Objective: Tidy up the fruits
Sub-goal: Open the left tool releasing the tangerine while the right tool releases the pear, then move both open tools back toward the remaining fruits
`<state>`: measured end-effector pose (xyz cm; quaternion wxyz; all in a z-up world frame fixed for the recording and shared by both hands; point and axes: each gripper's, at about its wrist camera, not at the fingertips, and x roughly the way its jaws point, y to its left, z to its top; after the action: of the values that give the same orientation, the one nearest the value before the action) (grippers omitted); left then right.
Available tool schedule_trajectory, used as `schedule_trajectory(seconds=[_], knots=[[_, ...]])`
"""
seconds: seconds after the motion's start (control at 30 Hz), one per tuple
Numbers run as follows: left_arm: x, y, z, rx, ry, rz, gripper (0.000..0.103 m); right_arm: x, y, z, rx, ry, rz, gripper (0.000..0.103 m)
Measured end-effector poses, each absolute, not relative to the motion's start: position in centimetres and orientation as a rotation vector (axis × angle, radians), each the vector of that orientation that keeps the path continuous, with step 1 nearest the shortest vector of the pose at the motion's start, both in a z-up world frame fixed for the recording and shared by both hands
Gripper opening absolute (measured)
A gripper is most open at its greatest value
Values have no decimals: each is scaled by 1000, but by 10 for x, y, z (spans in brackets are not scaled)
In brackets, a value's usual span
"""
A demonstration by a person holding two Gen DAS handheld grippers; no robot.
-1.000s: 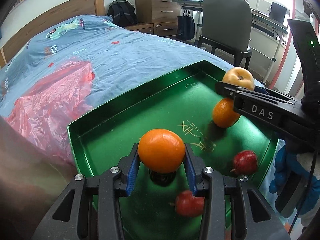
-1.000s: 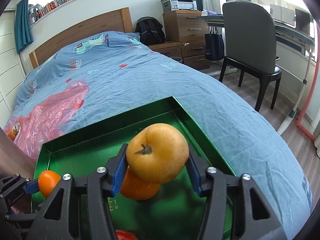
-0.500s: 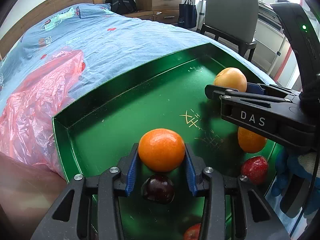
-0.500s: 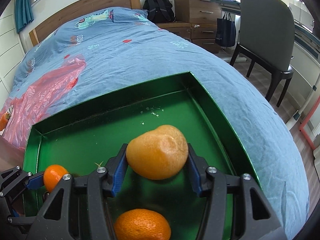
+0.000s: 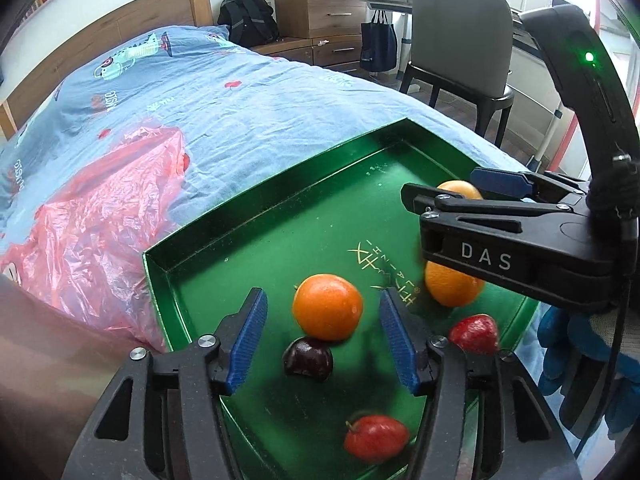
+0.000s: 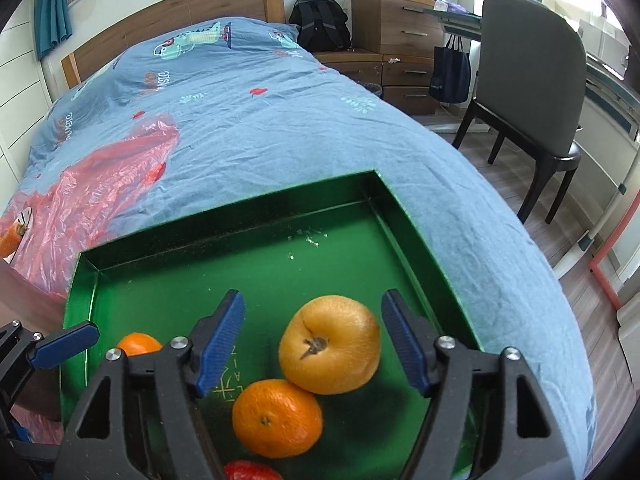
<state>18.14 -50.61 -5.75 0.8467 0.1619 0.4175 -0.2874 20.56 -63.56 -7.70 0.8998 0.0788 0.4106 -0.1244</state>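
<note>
A green tray point(image 5: 280, 216) lies on the bed. My left gripper point(image 5: 324, 340) is open around an orange point(image 5: 327, 306) resting on the tray floor, beside a dark plum point(image 5: 308, 361). Two red fruits point(image 5: 474, 330) point(image 5: 376, 436) lie nearby. My right gripper point(image 6: 314, 344) is open around a yellow pear-like fruit point(image 6: 330, 344) lying in the tray point(image 6: 240, 240), touching a second orange point(image 6: 277, 418). The right gripper shows in the left wrist view point(image 5: 452, 196), and the left gripper's fingertip point(image 6: 64, 344) shows in the right wrist view.
A red plastic bag point(image 5: 92, 224) lies on the blue bedsheet point(image 6: 260, 120) left of the tray, with an orange fruit point(image 6: 10, 236) at its edge. A grey chair point(image 6: 532, 92), drawers point(image 6: 396, 24) and a backpack point(image 6: 320, 24) stand beyond the bed.
Both grippers have opened and let go of their fruits: the orange and the yellow fruit now rest on the tray floor. Both grippers have pulled back a little.
</note>
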Motion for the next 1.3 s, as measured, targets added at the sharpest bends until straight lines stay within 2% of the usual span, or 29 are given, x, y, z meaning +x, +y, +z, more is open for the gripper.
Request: schedule_trajectory(seconds=[0.33,0.63,0.73,0.93,1.3], knots=[[122,-469,-1,293,835,-665,59,133,-619,-9,162,769,-319,103],[63,-411,34,297,782,-667,64,67,-566,29,175,711,-287,103],[50,-389,42,288,756,-643,74,48,-541,38,148,693,-271,103],[30,-352,46,275,728,-611,78,15,-500,47,123,664,-236,103],[7,-274,31,232,740,-532,78,-14,-438,45,116,661,-146,103]])
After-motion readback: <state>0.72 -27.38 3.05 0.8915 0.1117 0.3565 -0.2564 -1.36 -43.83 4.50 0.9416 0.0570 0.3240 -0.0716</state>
